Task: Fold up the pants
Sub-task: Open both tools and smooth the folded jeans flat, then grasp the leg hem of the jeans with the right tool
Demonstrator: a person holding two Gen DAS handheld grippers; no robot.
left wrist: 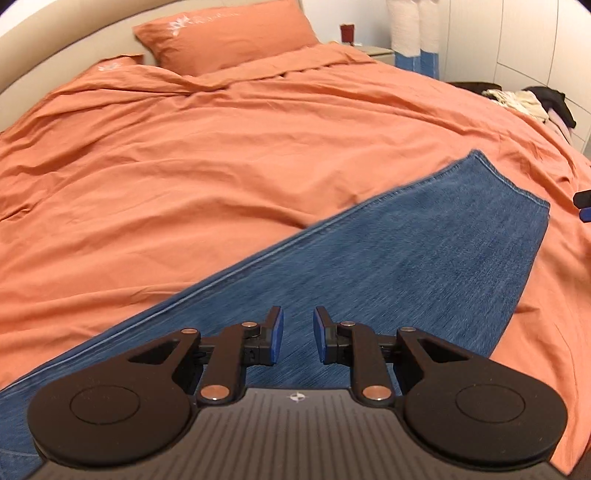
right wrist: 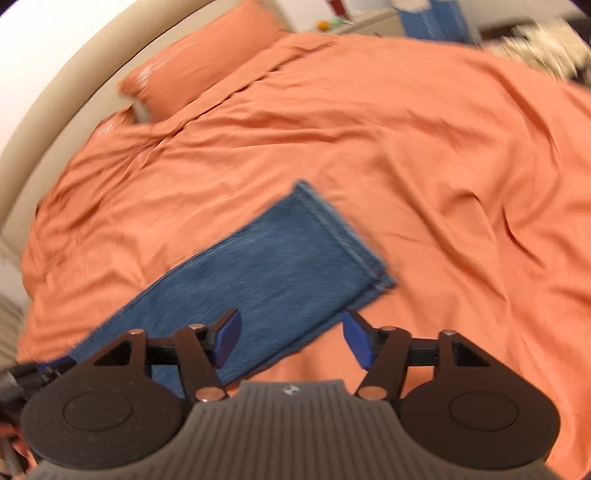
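Blue denim pants point(left wrist: 388, 254) lie flat on the orange bed cover, legs stacked, running diagonally with the hem at the far right. My left gripper point(left wrist: 298, 334) hovers over the leg, its jaws a little apart and empty. In the right wrist view the pants point(right wrist: 266, 273) show with the hem end pointing away. My right gripper point(right wrist: 291, 339) is wide open and empty, above the near edge of the leg close to the hem. Its tip shows at the right edge of the left wrist view point(left wrist: 583, 206).
The orange bed cover point(left wrist: 184, 166) spreads all around the pants. Orange pillows point(left wrist: 225, 35) lie at the head by the beige headboard point(right wrist: 74, 85). A nightstand point(left wrist: 376, 51) and a pile of clothes point(left wrist: 524, 99) are beyond the bed's far right side.
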